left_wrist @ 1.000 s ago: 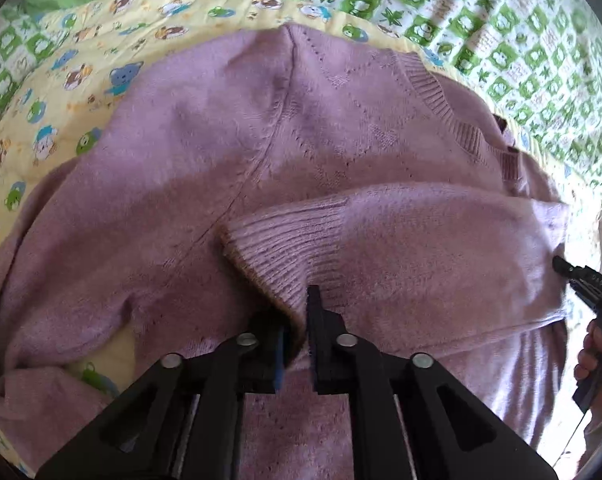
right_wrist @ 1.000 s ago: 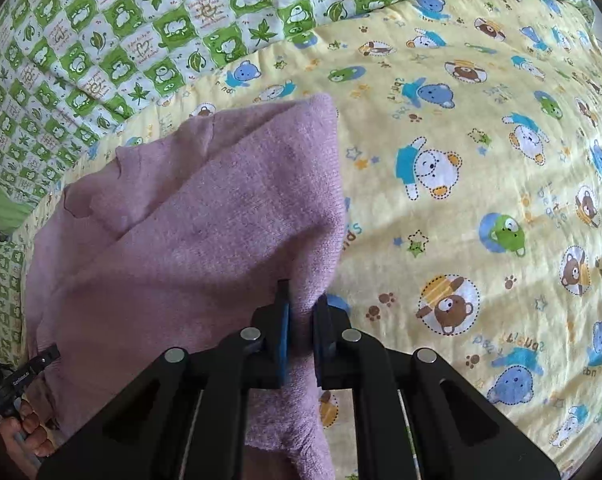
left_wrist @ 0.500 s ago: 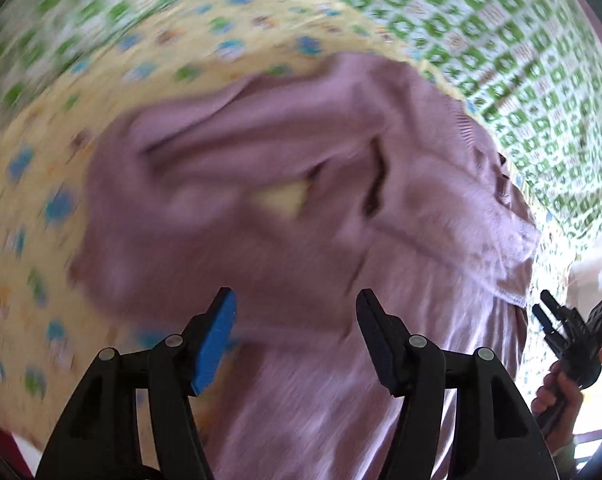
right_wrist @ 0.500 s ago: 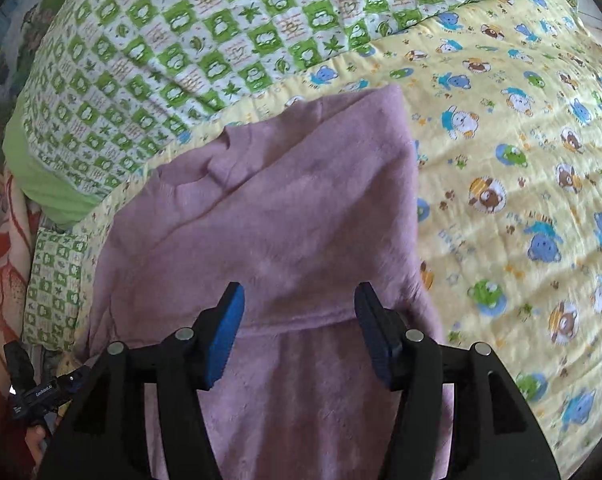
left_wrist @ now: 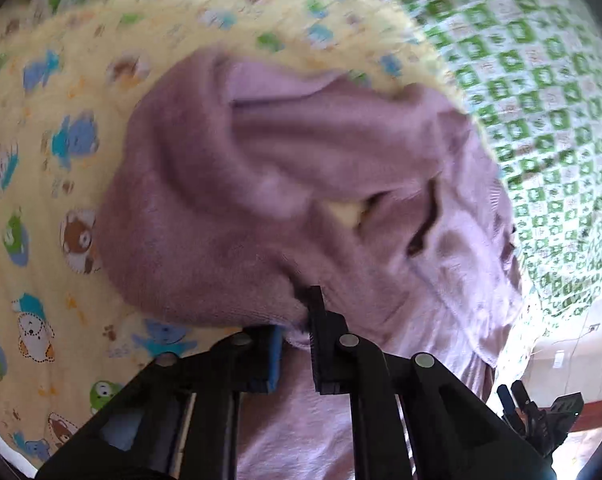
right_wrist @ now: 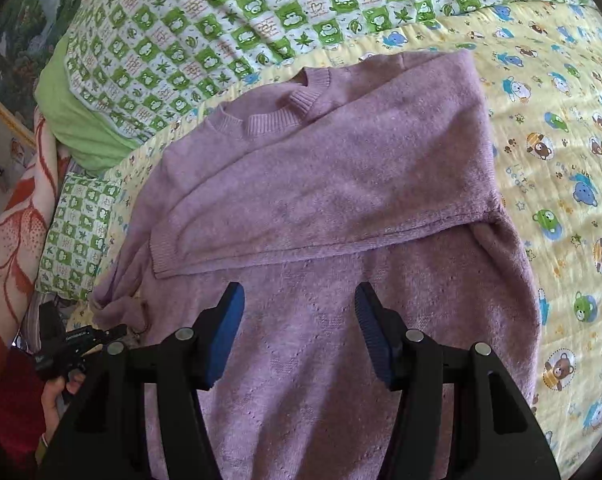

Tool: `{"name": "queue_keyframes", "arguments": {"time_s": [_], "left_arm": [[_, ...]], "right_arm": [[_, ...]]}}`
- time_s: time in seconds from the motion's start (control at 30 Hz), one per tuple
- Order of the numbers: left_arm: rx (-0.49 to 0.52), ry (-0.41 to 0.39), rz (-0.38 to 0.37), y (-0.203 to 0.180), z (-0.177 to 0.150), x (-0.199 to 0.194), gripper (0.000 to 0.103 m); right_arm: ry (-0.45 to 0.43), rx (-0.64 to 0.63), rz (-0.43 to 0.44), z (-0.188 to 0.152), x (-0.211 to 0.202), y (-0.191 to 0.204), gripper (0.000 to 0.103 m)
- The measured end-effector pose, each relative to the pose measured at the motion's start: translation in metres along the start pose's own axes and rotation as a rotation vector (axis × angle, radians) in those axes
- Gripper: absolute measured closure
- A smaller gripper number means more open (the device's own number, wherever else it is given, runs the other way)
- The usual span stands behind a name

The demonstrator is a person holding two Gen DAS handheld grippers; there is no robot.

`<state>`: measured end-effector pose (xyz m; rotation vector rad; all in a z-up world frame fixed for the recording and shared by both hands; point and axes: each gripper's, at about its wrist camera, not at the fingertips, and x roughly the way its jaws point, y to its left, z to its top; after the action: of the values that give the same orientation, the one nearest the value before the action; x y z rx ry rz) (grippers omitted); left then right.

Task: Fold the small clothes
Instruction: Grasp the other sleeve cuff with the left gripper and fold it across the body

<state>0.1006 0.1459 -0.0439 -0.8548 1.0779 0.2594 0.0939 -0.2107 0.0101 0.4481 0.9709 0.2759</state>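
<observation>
A lilac knitted sweater (right_wrist: 341,184) lies spread on the bed, on a yellow quilt (right_wrist: 561,128) printed with little bears, with a green-and-white checked quilt (right_wrist: 229,20) at the far side. The folding looks about a third done: in the right wrist view one sleeve (right_wrist: 321,200) is already laid slantwise across the chest, its ribbed cuff at the left and the ribbed collar (right_wrist: 269,120) still showing beyond it, while the lower body is flat and unfolded in the near part of the view. The right tongs (right_wrist: 299,340) stand apart above that lower body with nothing between their blue pads. The left tongs (left_wrist: 295,338) have just been closing and are now clamped on a thick fold of the sweater's left side (the picture is blurred, so I cannot tell whether it is sleeve or hem). Judging by this, the second side and the final fold upward are still to do. The knit is soft, fuzzy and thick, with a faint openwork diamond pattern on the front; it bunches in rounded rolls instead of creasing sharply.
</observation>
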Motion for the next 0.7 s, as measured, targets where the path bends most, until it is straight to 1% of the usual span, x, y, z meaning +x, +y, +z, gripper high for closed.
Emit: {"name": "queue_keyframes", "arguments": {"time_s": [0.07, 0.1, 0.13, 0.27, 0.37, 0.43, 0.47, 0.5, 0.57, 0.63, 0.7], "left_arm": [[0.068, -0.041, -0.021, -0.024, -0.001, -0.014, 0.096], [0.086, -0.054, -0.043, -0.037, -0.001, -0.02, 0.097], [0.104, -0.065, -0.077, -0.051, -0.001, -0.026, 0.097], [0.234, -0.108, -0.241, -0.142, 0.0, -0.043, 0.097], [0.342, -0.104, -0.378, -0.218, -0.004, -0.038, 0.097], [0.404, -0.082, -0.429, -0.258, -0.01, -0.023, 0.097], [0.443, -0.064, -0.444, -0.281, -0.017, -0.008, 0.097], [0.47, -0.046, -0.447, -0.296, -0.022, 0.005, 0.097], [0.522, 0.005, -0.434, -0.321, -0.038, 0.037, 0.097], [0.571, 0.056, -0.397, -0.338, -0.052, 0.074, 0.097], [0.606, 0.105, -0.35, -0.342, -0.063, 0.11, 0.097]], "right_arm": [[-0.008, -0.013, -0.008, -0.002, -0.004, -0.001, 0.044], [-0.013, -0.019, -0.014, -0.003, -0.006, -0.003, 0.044], [-0.017, -0.022, -0.022, -0.003, -0.007, -0.005, 0.044], [-0.031, 0.009, -0.032, -0.002, -0.014, -0.022, 0.045], [-0.045, 0.041, -0.036, 0.002, -0.02, -0.036, 0.045], [-0.056, 0.059, -0.038, 0.005, -0.024, -0.045, 0.044], [-0.061, 0.065, -0.039, 0.006, -0.026, -0.049, 0.044], [-0.066, 0.07, -0.041, 0.008, -0.028, -0.052, 0.044], [-0.074, 0.081, -0.05, 0.011, -0.032, -0.061, 0.044], [-0.082, 0.096, -0.062, 0.014, -0.036, -0.07, 0.044], [-0.089, 0.108, -0.079, 0.016, -0.039, -0.08, 0.044]]}}
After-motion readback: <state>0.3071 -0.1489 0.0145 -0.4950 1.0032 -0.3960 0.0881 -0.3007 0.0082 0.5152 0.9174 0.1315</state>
